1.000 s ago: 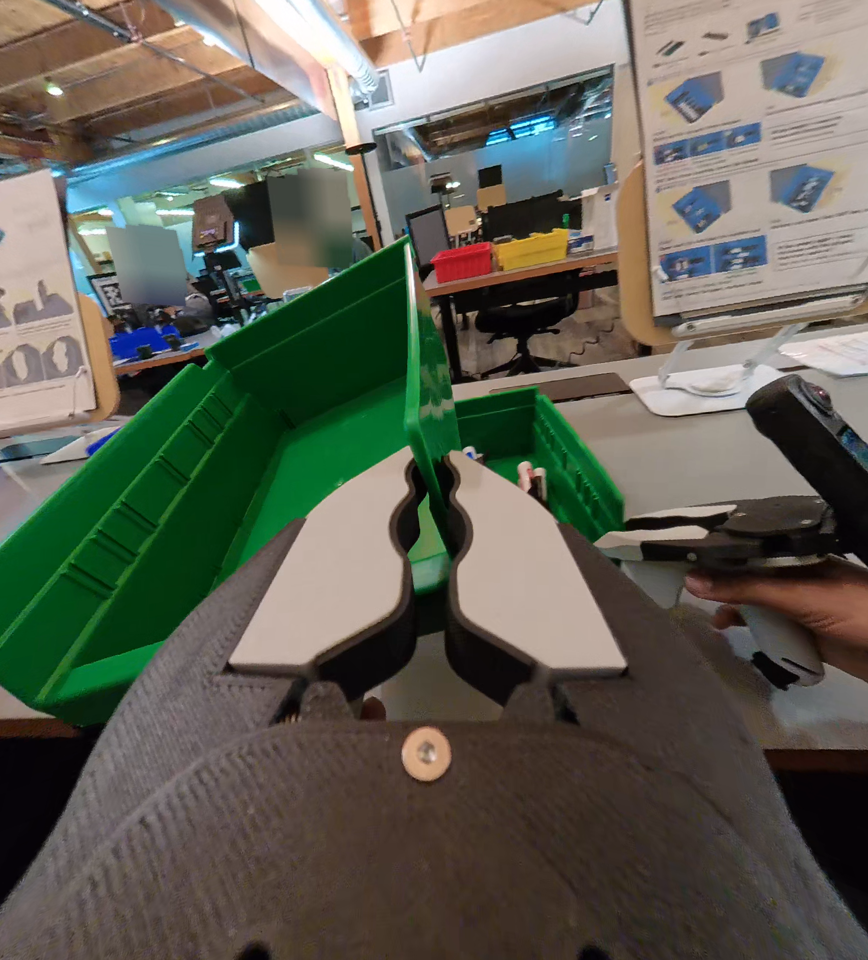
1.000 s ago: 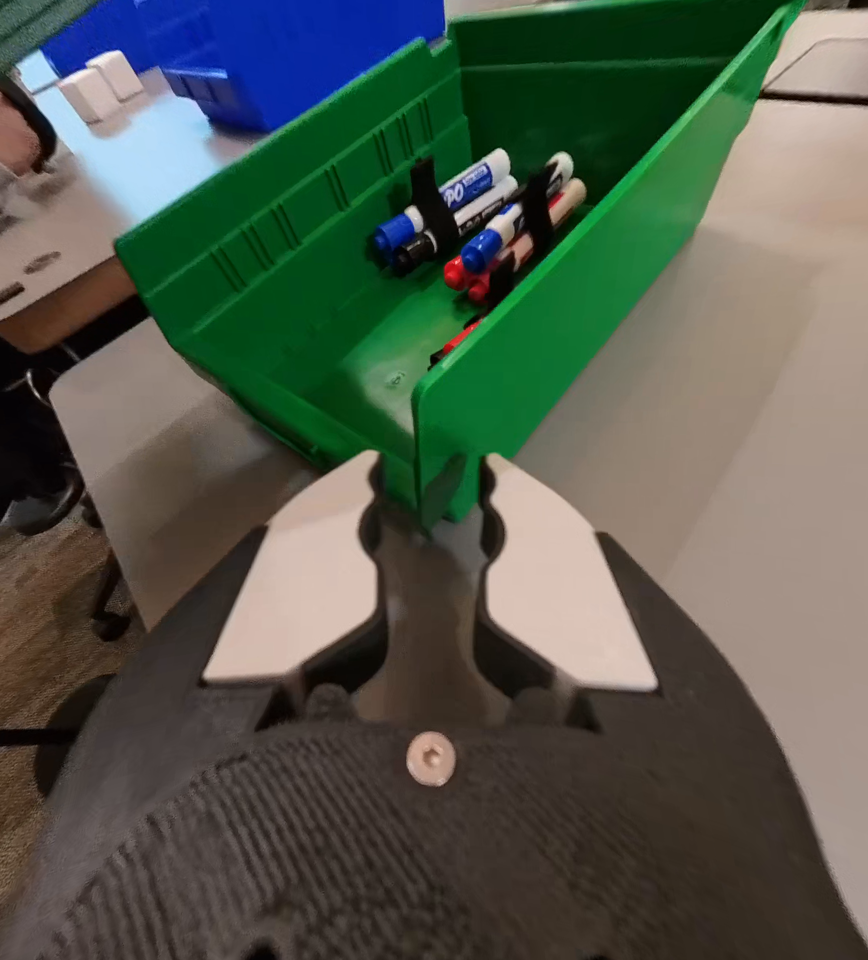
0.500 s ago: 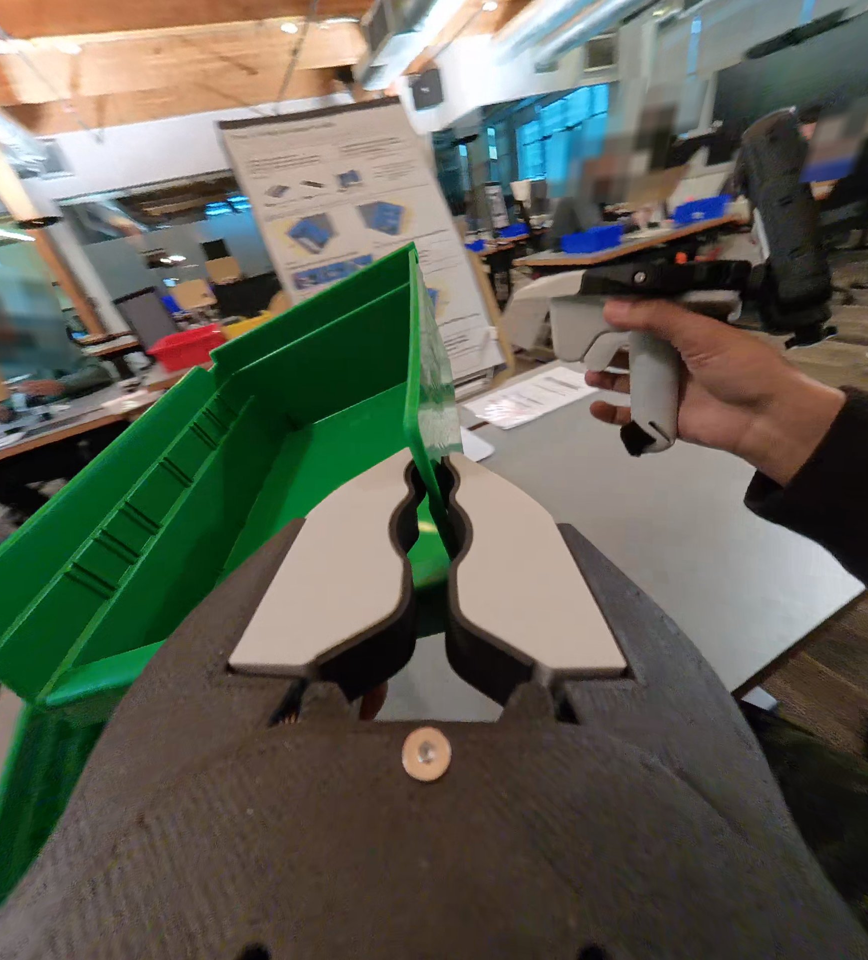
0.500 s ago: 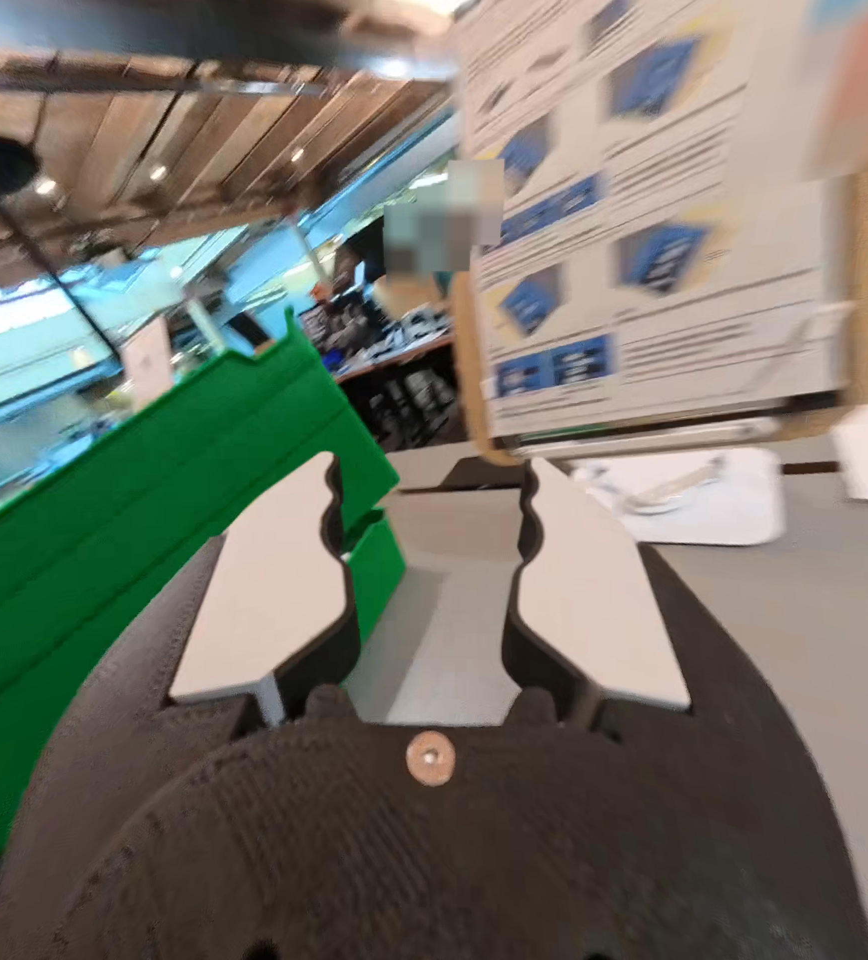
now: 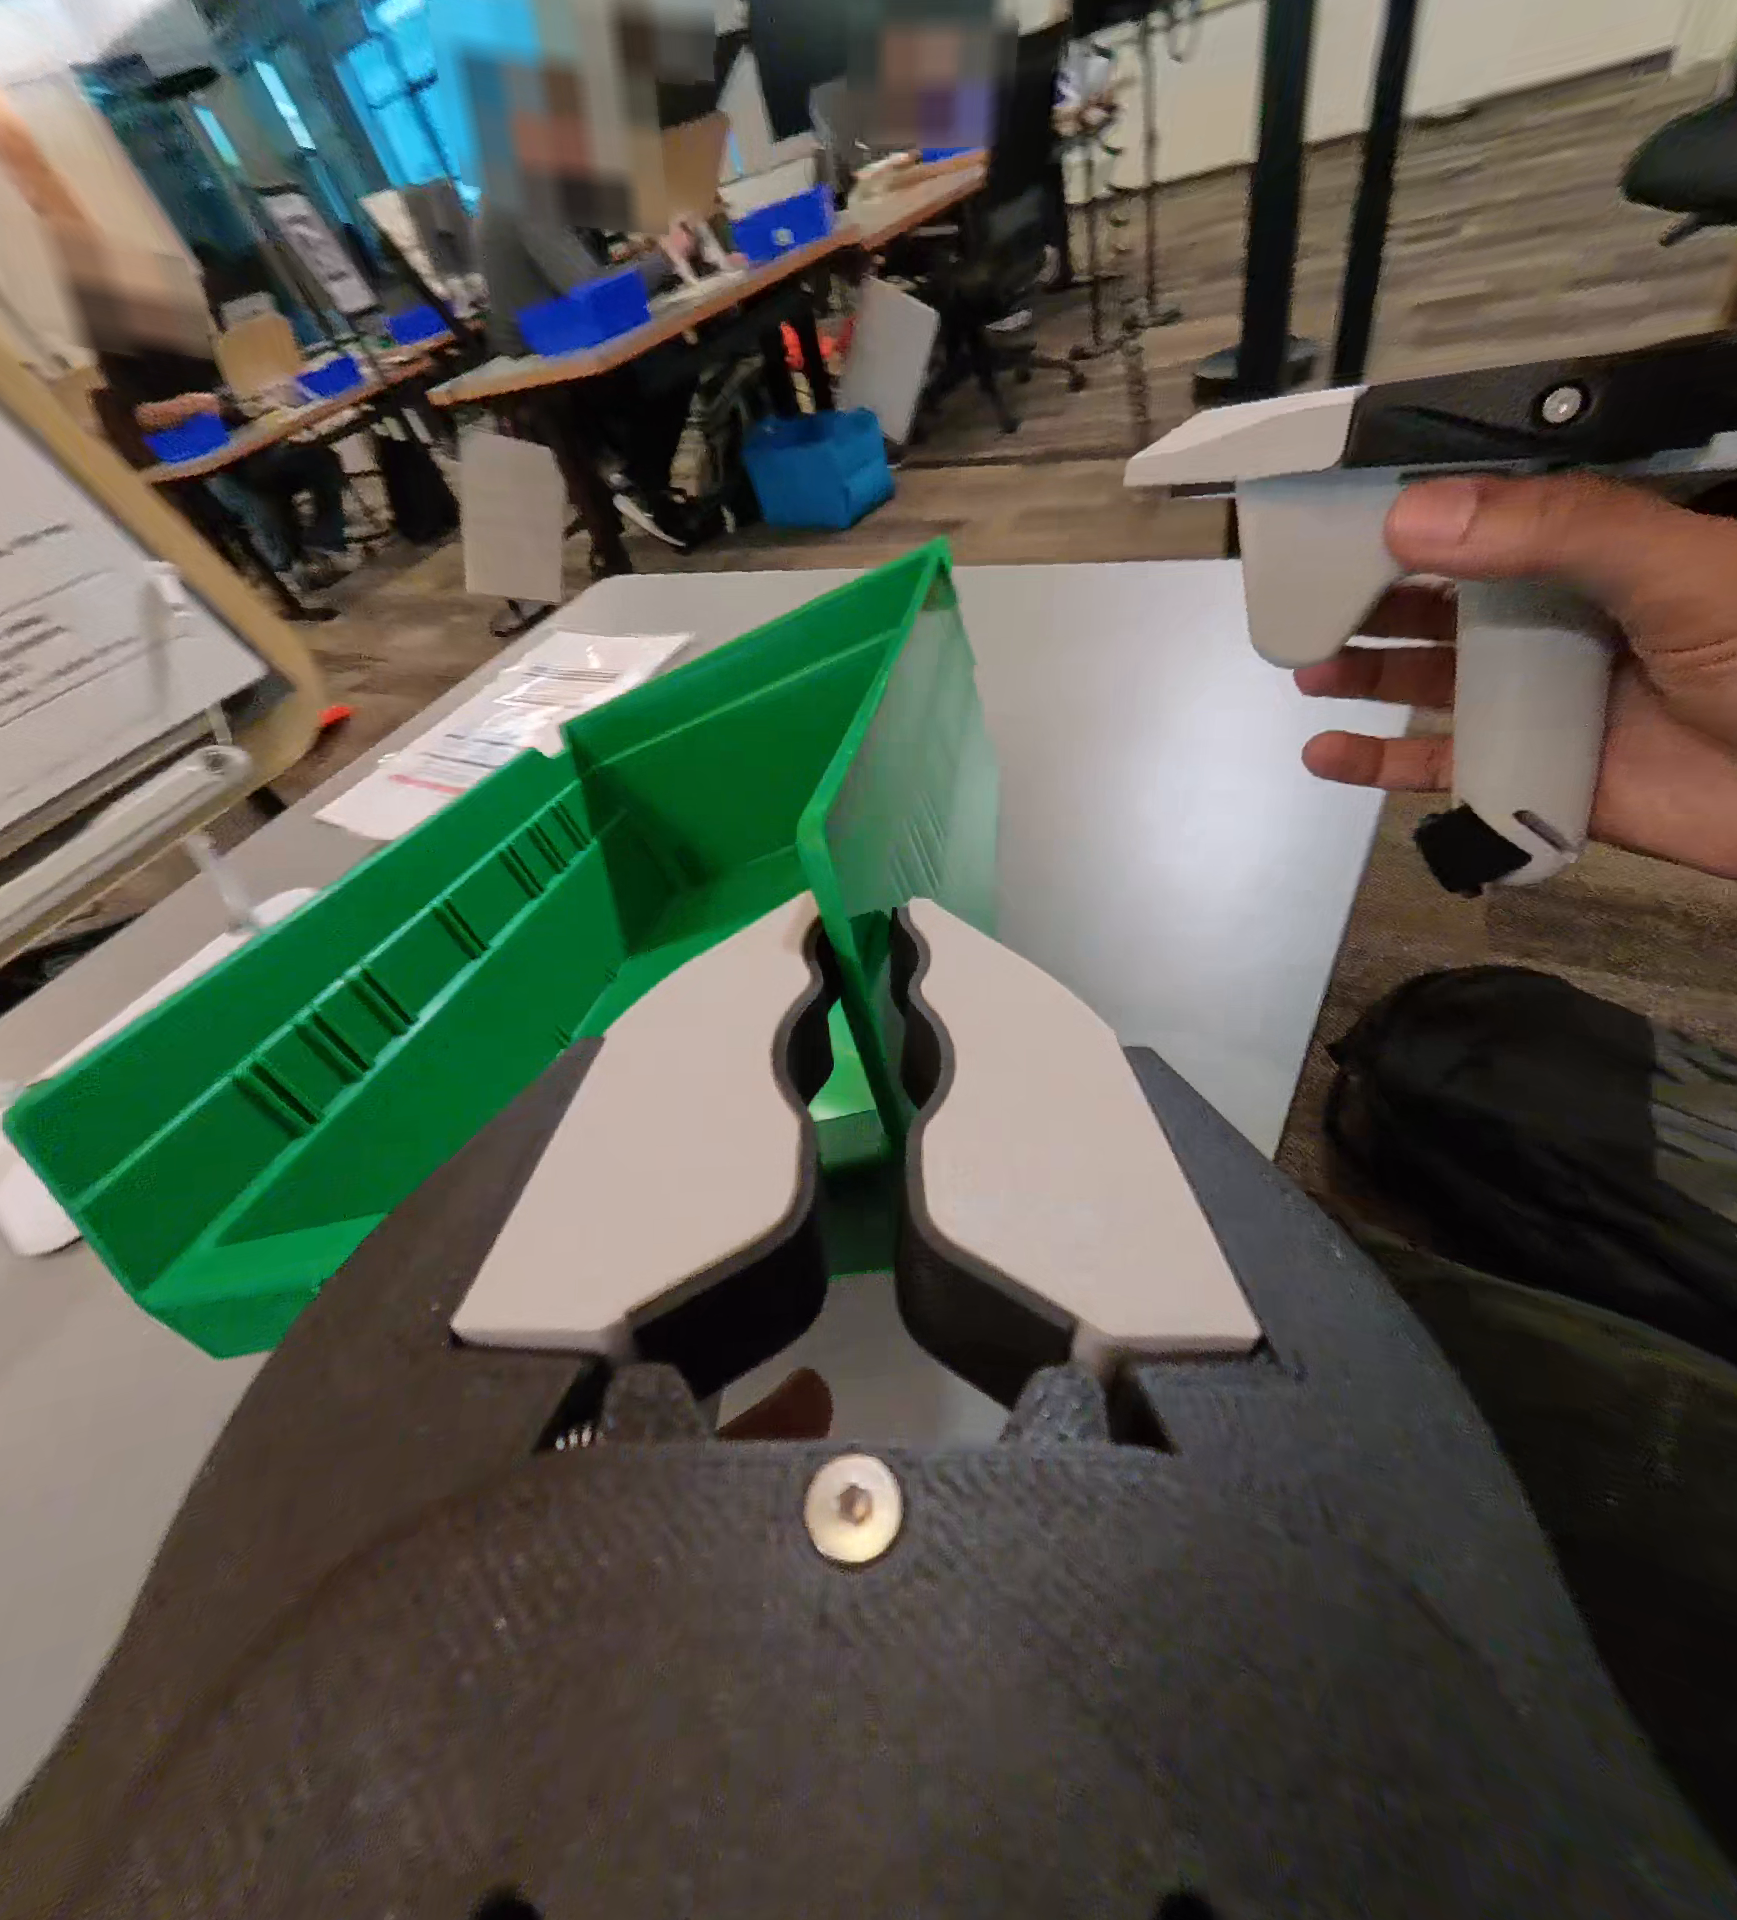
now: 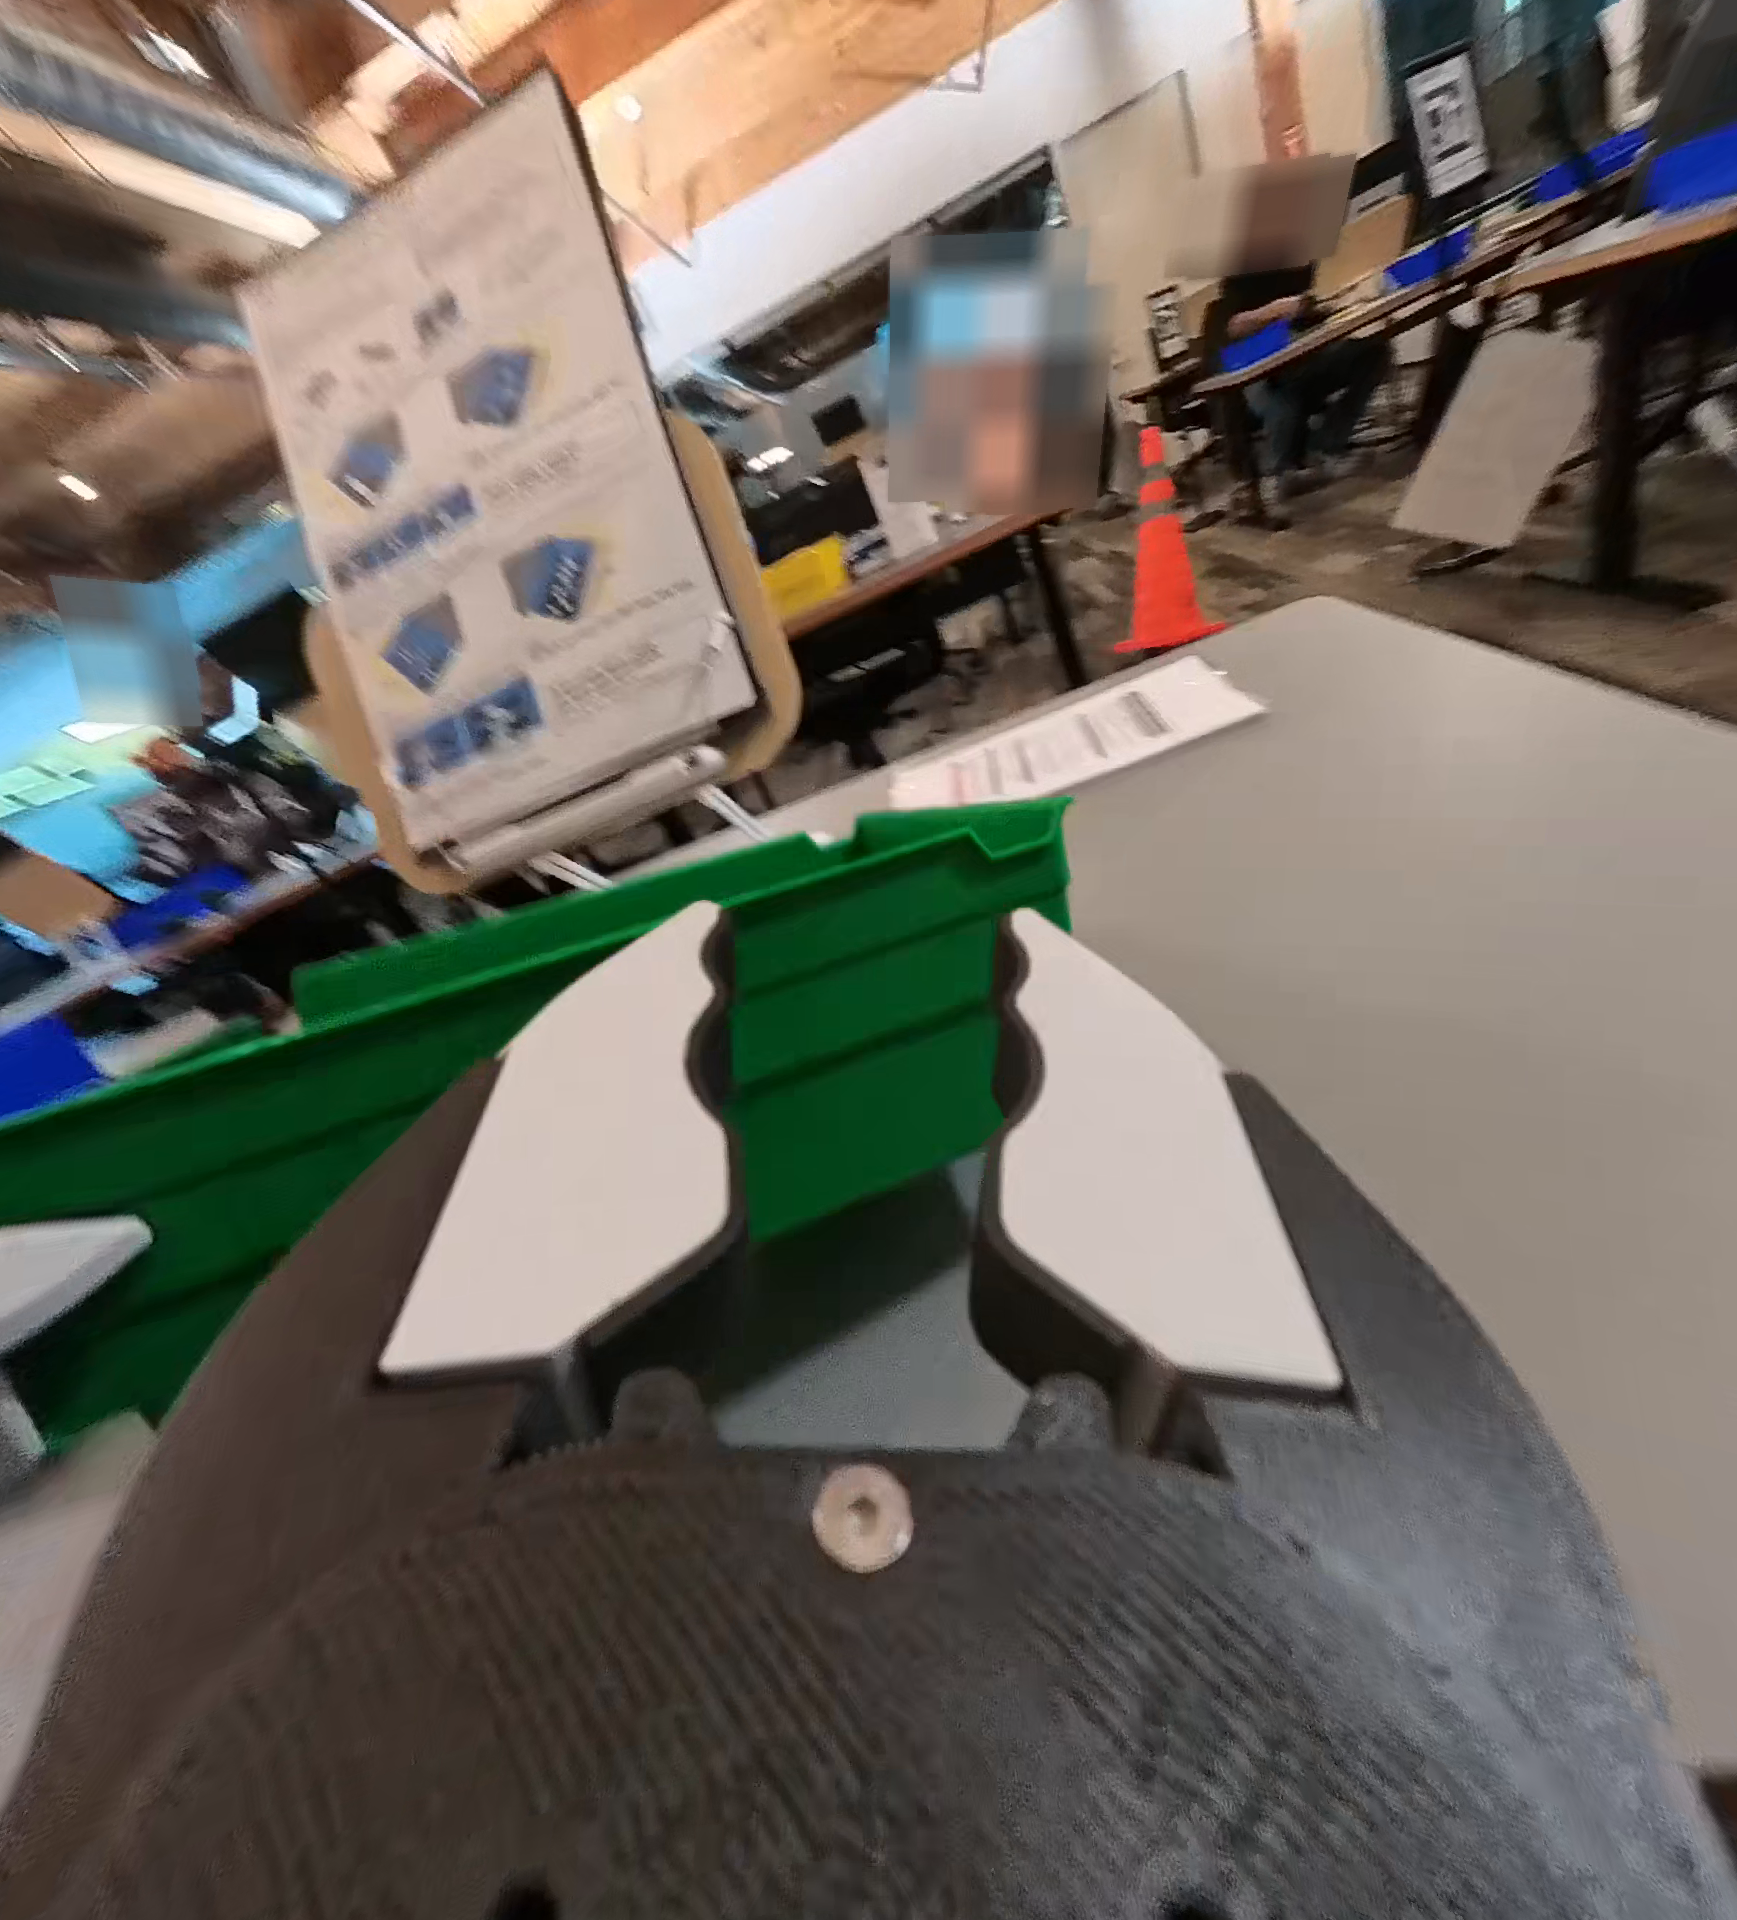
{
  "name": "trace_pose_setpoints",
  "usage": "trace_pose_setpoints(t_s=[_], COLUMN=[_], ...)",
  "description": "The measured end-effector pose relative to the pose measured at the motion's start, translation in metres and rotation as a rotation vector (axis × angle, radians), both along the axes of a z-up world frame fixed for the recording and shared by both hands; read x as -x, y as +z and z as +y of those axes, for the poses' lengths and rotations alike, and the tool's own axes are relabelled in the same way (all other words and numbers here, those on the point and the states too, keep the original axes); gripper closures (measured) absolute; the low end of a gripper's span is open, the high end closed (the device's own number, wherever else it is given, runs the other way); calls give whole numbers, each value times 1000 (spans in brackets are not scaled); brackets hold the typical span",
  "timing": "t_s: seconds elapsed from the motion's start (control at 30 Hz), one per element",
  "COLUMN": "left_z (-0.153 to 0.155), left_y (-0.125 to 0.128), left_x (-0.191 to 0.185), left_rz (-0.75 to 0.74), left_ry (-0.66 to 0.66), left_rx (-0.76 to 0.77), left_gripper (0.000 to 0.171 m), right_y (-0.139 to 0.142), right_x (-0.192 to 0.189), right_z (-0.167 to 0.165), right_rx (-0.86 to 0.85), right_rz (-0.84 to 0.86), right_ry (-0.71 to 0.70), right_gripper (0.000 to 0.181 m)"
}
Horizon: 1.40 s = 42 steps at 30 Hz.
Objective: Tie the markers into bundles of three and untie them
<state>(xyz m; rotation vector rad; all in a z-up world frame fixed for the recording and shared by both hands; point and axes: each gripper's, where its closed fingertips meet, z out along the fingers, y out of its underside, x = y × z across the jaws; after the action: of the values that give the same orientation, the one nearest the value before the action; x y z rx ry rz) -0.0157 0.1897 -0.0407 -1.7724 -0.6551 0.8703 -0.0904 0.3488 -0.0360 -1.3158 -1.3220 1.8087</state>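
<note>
Green plastic bin (image 5: pixel 407 997), ribbed wall, left gripper (image 5: pixel 859 925) clamping thin edge

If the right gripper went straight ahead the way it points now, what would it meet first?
Probably the green bin: its end wall fills the gap ahead of the open right gripper. How near it is, the blurred view does not show.

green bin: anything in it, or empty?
Empty as far as visible. Left wrist view shows the bin floor and walls bare; the near end hides behind the left tongs.
</note>
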Motion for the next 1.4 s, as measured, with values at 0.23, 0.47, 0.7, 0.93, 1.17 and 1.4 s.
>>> trace_pose_setpoints(t_s=[0.23,0.47,0.7,0.93,1.17,1.4], left_z=[32,39,39,33,2,-83], left_y=[-31,-49,-78,-84,-45,-39], left_x=[3,8,11,5,-6,-6], left_rz=[-78,-80,-185,-214,-129,-202], left_ry=[-98,-110,-108,-116,-138,50], left_rx=[5,12,-13,-66,-157,-346], left_gripper=[167,168,168,166,155,155], right_y=[-24,-58,-80,-85,-85,-84], right_x=[-45,-94,-92,-87,-85,-80], right_z=[5,-58,-80,-84,-119,-148], right_rx=[-24,108,7,-12,-68,-268], right_rz=[-88,-246,-296,-331,-310,-202], right_ry=[-57,79,143,222,248,168], right_gripper=[128,121,120,114,100,95])
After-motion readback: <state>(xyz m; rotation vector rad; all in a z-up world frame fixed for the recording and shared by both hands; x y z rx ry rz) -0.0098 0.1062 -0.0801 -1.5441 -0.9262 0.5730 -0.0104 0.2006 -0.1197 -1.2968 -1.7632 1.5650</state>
